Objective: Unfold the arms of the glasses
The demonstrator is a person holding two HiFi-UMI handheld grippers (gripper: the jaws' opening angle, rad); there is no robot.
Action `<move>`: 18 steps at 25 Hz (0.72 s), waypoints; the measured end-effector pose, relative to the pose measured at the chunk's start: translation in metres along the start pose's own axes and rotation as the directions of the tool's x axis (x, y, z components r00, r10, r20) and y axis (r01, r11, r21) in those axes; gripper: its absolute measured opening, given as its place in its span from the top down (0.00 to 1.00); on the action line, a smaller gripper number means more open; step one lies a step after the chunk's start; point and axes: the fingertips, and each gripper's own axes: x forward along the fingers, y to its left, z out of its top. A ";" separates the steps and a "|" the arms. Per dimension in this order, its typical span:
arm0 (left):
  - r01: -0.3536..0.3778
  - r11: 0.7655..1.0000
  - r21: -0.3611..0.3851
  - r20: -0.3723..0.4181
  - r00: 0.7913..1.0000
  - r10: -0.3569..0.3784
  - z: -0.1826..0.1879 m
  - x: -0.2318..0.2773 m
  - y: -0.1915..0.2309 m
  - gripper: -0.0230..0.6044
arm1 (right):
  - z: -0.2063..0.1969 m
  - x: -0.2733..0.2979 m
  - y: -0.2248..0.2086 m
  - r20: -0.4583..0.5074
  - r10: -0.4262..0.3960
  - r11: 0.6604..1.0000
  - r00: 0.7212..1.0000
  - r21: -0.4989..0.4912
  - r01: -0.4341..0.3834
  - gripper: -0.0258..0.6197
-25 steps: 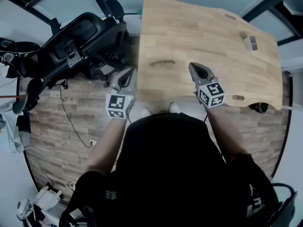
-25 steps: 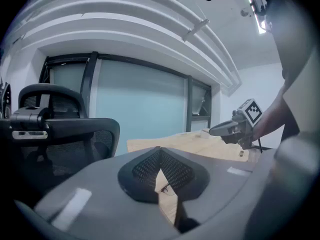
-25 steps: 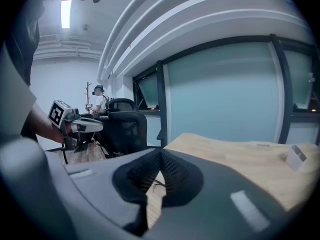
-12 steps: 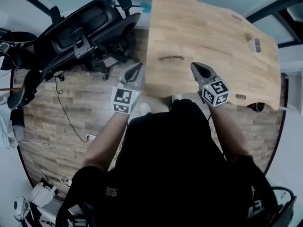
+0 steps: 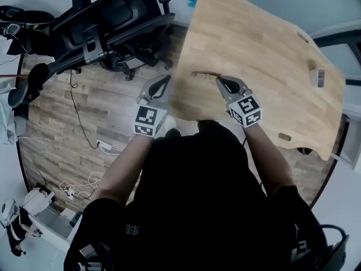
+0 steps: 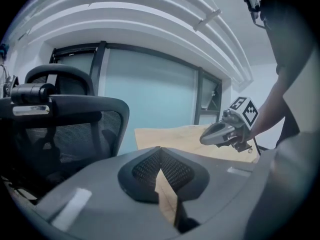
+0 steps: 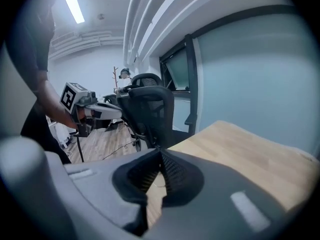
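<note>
The glasses [image 5: 204,74], thin and dark-framed, lie folded on the wooden table [image 5: 265,55] near its left edge. My right gripper [image 5: 219,79] is shut and empty, its tips just at the right end of the glasses. My left gripper [image 5: 164,79] is also shut and empty, and hangs off the table's left edge over the floor, a short way left of the glasses. In the left gripper view the closed jaws [image 6: 160,152] point at the table, with the right gripper [image 6: 224,132] above it. In the right gripper view the closed jaws [image 7: 160,152] hide the glasses.
A black office chair [image 5: 113,24] stands on the wood floor just left of the table, and also fills the left gripper view [image 6: 75,119]. A small grey box [image 5: 319,77] sits at the table's far right. Cables [image 5: 84,145] trail on the floor.
My right gripper has swung left and down across the table until its tips reach the glasses. The left gripper has sunk slightly beside the table edge. Both stayed shut.
</note>
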 end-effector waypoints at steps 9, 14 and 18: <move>-0.186 0.983 0.007 -0.082 0.979 0.185 0.000 0.021 -0.006 0.95 | -0.029 0.037 -0.022 -0.077 0.218 0.970 0.973 -0.089 -0.225 0.96; -0.189 0.982 -0.032 -0.108 0.977 0.184 -0.015 0.033 -0.026 0.95 | -0.045 0.055 -0.023 -0.137 0.283 0.945 0.949 -0.132 -0.301 0.96; -0.140 0.989 -0.050 -0.117 0.984 0.133 -0.032 0.042 -0.030 0.95 | -0.047 0.068 -0.019 -0.158 0.276 0.935 0.948 -0.185 -0.303 0.96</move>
